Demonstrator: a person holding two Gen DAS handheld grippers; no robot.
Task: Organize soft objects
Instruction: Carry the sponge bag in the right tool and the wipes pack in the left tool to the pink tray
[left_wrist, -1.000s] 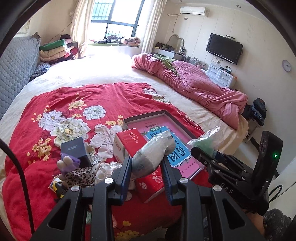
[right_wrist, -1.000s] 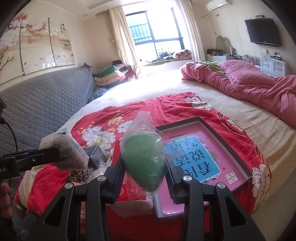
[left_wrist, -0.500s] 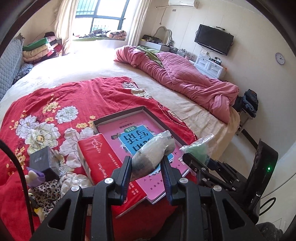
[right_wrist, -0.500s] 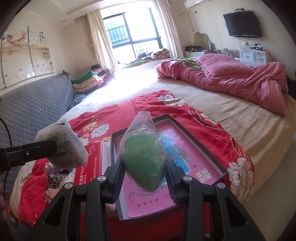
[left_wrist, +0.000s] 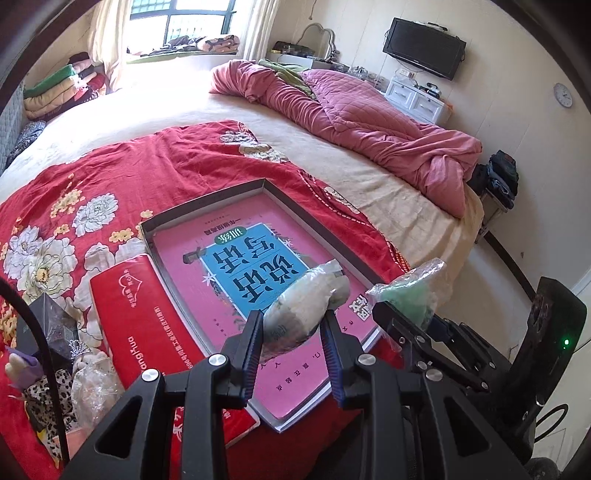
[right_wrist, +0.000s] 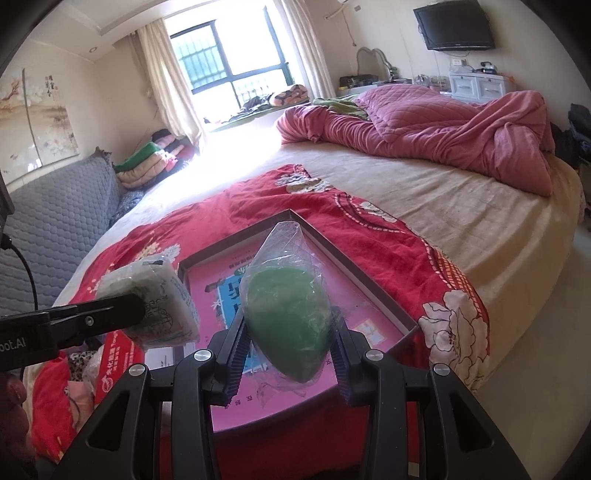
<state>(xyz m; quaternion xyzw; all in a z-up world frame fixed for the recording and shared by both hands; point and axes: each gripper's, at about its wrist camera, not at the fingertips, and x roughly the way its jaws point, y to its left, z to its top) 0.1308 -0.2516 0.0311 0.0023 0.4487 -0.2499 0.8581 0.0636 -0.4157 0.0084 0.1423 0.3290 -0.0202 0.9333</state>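
My left gripper is shut on a pale grey-white soft packet, held above the near end of a shallow grey-rimmed tray. The packet also shows in the right wrist view. My right gripper is shut on a green soft object in a clear plastic bag, held above the same tray. The bag also shows in the left wrist view, to the right of the packet. A pink and blue book lies in the tray.
A red tissue pack lies left of the tray on the red floral blanket. A leopard-print plush and small items sit at the near left. A pink quilt is heaped at the far right of the bed.
Both grippers have moved right and forward over the tray, each still holding its object. The tissue pack and plush have slid towards the left of the left wrist view.
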